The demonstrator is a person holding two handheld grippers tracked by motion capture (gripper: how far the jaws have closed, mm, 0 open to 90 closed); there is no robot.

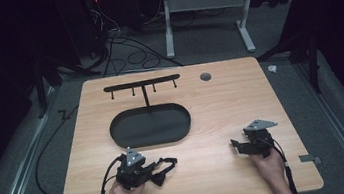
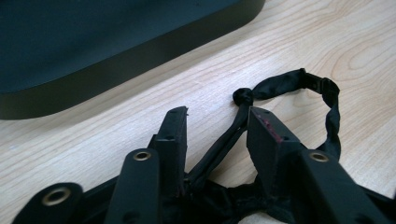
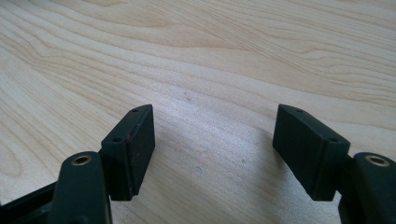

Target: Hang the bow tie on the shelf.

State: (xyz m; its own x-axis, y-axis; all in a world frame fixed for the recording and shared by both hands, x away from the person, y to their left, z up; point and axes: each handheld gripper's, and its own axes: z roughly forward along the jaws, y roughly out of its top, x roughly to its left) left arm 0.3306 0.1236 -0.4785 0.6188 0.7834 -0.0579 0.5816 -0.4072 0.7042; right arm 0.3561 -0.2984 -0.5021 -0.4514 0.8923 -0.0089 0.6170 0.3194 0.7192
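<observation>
We see the left tongs (image 2: 217,133) apart around a black fabric strap (image 2: 289,86) on the table (image 1: 221,105); the right tongs (image 3: 212,149) gape wide.

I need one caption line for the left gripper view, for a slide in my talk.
Left gripper with its jaws apart around a black fabric strap lying on the wooden table, beside a black oval tray.

table (image 1: 222,110): pale wood-grain top, smooth, faint sheen | tray (image 1: 149,125): black, matt, smooth, metal or plastic, cannot tell | rack (image 1: 141,85): thin black bar, matt | strap (image 2: 299,84): black cloth, twisted, slight satin sheen | left gripper (image 2: 217,135): matt black plastic, brass-coloured eyelets
</observation>
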